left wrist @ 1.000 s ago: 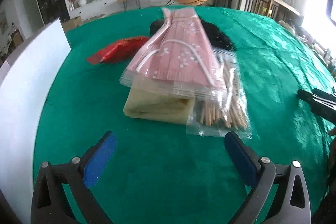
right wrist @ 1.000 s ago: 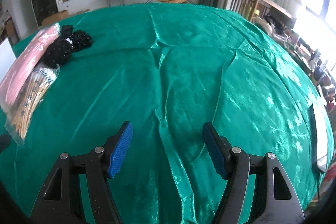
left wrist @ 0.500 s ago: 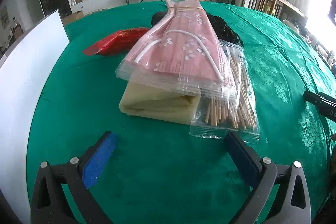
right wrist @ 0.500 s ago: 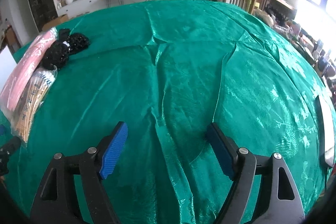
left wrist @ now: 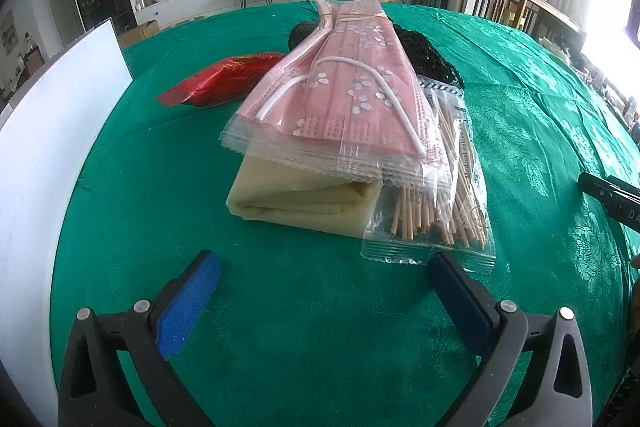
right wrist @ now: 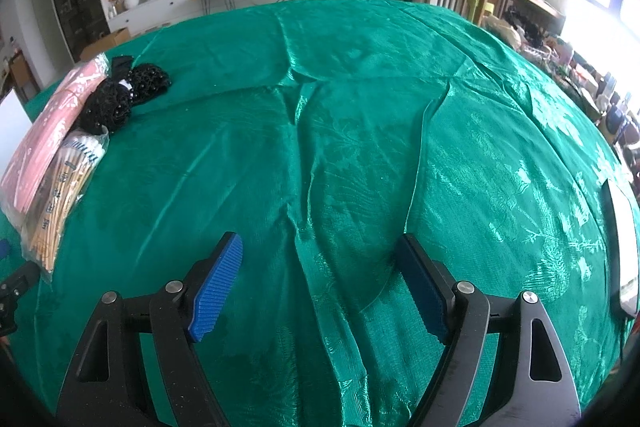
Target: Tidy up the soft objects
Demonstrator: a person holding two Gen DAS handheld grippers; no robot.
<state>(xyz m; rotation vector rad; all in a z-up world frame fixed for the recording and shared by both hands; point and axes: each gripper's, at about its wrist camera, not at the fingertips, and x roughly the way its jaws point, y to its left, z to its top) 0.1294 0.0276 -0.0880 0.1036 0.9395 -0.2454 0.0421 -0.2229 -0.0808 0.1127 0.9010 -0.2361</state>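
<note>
A clear pack of pink face masks (left wrist: 344, 95) lies on top of a folded cream cloth (left wrist: 296, 195) and a clear bag of wooden sticks (left wrist: 444, 195). A black beaded item (left wrist: 424, 55) lies behind them, a red foil packet (left wrist: 224, 79) to the left. My left gripper (left wrist: 324, 291) is open and empty just in front of the pile. My right gripper (right wrist: 320, 279) is open and empty over bare green cloth. In the right wrist view the masks (right wrist: 48, 131), sticks (right wrist: 60, 195) and black item (right wrist: 120, 95) lie far left.
A white board (left wrist: 52, 131) stands along the table's left edge. The green tablecloth (right wrist: 360, 115) is wrinkled in the middle. A white flat object (right wrist: 620, 227) lies at the right edge. The right gripper's tip (left wrist: 608, 195) shows at the left view's right side.
The left gripper has moved closer to the pile, which now looks larger. The right gripper has shifted slightly forward over the cloth. Both stay open.
</note>
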